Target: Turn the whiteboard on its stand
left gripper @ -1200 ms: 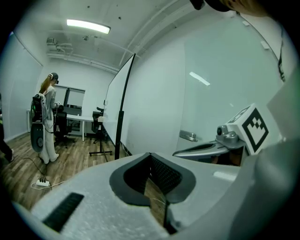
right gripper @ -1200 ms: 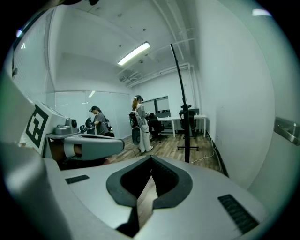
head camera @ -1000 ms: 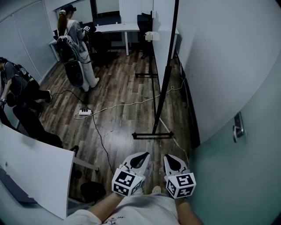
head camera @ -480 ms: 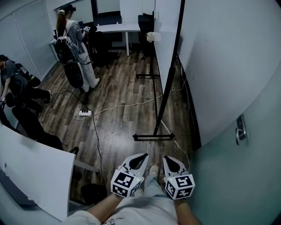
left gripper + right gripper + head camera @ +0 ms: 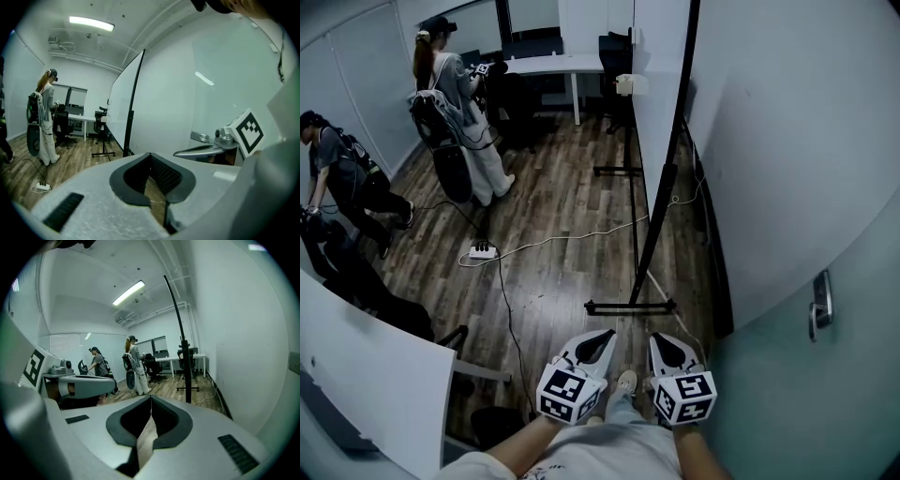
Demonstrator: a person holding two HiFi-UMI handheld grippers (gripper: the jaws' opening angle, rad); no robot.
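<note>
The whiteboard (image 5: 654, 66) stands edge-on ahead of me, a white panel running away along the right wall. Its black near post (image 5: 660, 187) rises from a flat black foot (image 5: 630, 307) on the wood floor. My left gripper (image 5: 598, 341) and right gripper (image 5: 667, 345) hover side by side short of that foot, both shut with nothing in them. In the left gripper view the whiteboard (image 5: 122, 110) and post (image 5: 133, 108) lie ahead past my left gripper's (image 5: 150, 154) closed tips. In the right gripper view the post (image 5: 183, 359) stands just right of my right gripper (image 5: 151, 397).
Two people (image 5: 455, 103) (image 5: 342, 183) stand at the left. A power strip (image 5: 481, 251) with cables lies on the floor. A desk (image 5: 548, 62) and chairs stand at the back. A white tabletop (image 5: 375, 366) is near left, a door with a handle (image 5: 820, 305) at right.
The stand's foot has drifted slightly lower in the view. The person at far left has straightened up. Both grippers keep their place, still shut.
</note>
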